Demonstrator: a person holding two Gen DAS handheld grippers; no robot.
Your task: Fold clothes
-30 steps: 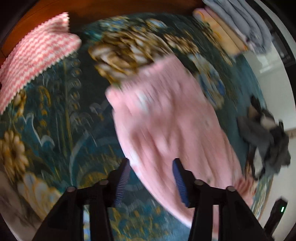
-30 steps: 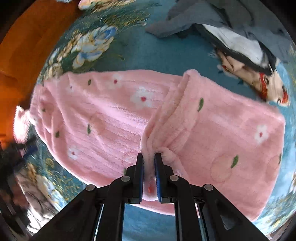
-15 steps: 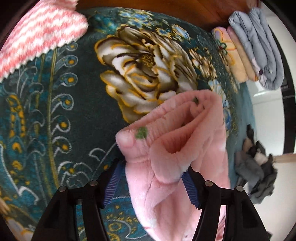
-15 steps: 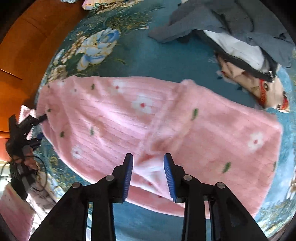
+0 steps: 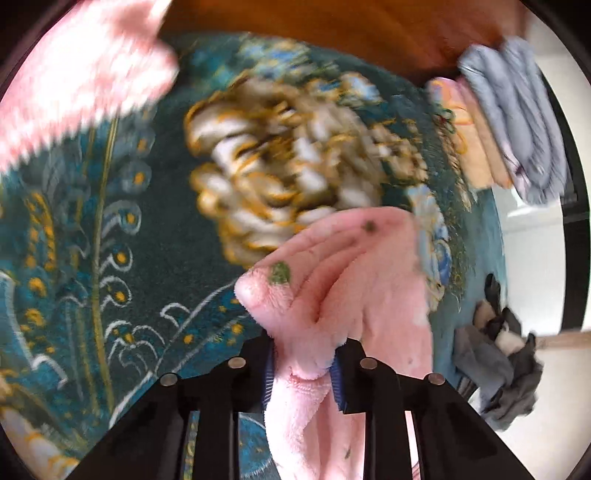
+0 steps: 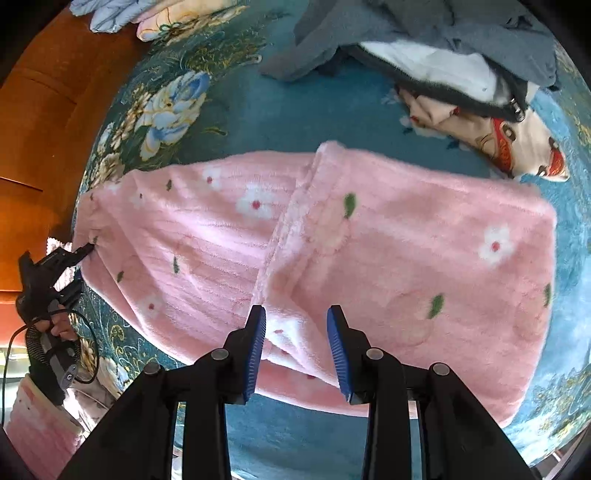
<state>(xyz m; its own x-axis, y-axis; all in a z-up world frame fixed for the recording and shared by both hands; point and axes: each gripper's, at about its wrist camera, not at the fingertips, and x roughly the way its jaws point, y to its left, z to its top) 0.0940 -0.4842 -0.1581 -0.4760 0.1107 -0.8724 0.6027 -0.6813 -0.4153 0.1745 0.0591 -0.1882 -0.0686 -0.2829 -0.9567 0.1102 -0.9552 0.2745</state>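
A pink fleece garment [image 6: 369, 251] with white flowers and green leaves lies spread on the teal floral blanket [image 6: 280, 110]. One end is folded over, with the fold edge near the middle. My right gripper [image 6: 297, 347] is open and empty above the garment's near edge. My left gripper [image 5: 303, 373] is shut on a bunched end of the pink garment [image 5: 332, 280] and lifts it off the blanket [image 5: 110, 258]. The left gripper also shows in the right wrist view [image 6: 79, 254] at the garment's left end.
A pile of grey, black and printed clothes [image 6: 443, 62] lies at the far right. Folded grey and peach clothes [image 5: 509, 125] are stacked by the wooden headboard [image 5: 332, 33]. A pink and white zigzag cloth [image 5: 74, 85] lies at the far left.
My right gripper let go of the pink fold and opened, then drew back a little. My left gripper closed on the garment's other end and lifts it.
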